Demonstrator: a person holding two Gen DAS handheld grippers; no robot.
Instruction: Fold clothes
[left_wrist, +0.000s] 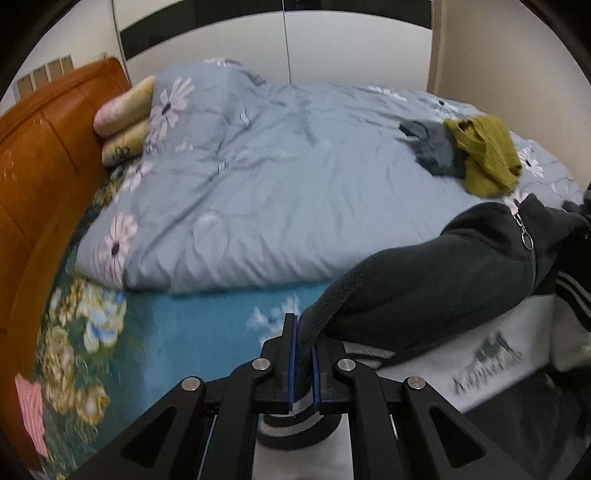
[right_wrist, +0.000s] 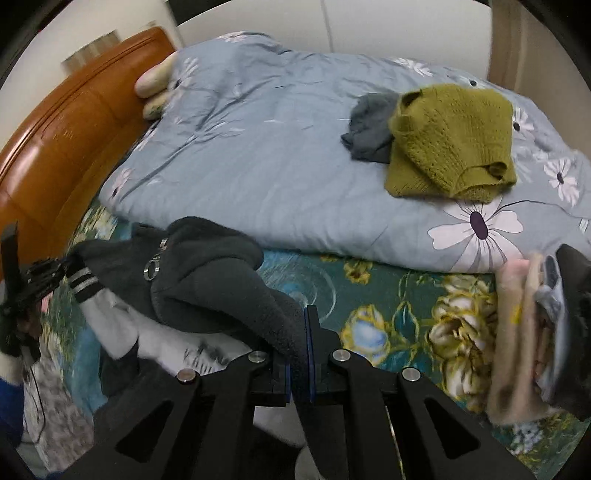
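Note:
A dark grey fleece jacket (left_wrist: 436, 284) with a ring zipper pull lies over a white printed garment (left_wrist: 480, 365) on the bed's near side. My left gripper (left_wrist: 303, 343) is shut on one fleece edge. My right gripper (right_wrist: 300, 332) is shut on another fleece edge (right_wrist: 280, 317); the jacket's body (right_wrist: 207, 273) stretches to its left. The left gripper (right_wrist: 44, 273) shows at the far left of the right wrist view, by a striped cuff (right_wrist: 83, 282).
A blue floral duvet (left_wrist: 266, 177) covers the bed. An olive knit sweater (right_wrist: 454, 144) and a grey garment (right_wrist: 369, 125) lie on it. A stack of folded clothes (right_wrist: 524, 332) sits at right. An orange headboard (left_wrist: 40, 177) and pillows (left_wrist: 122, 114) stand at left.

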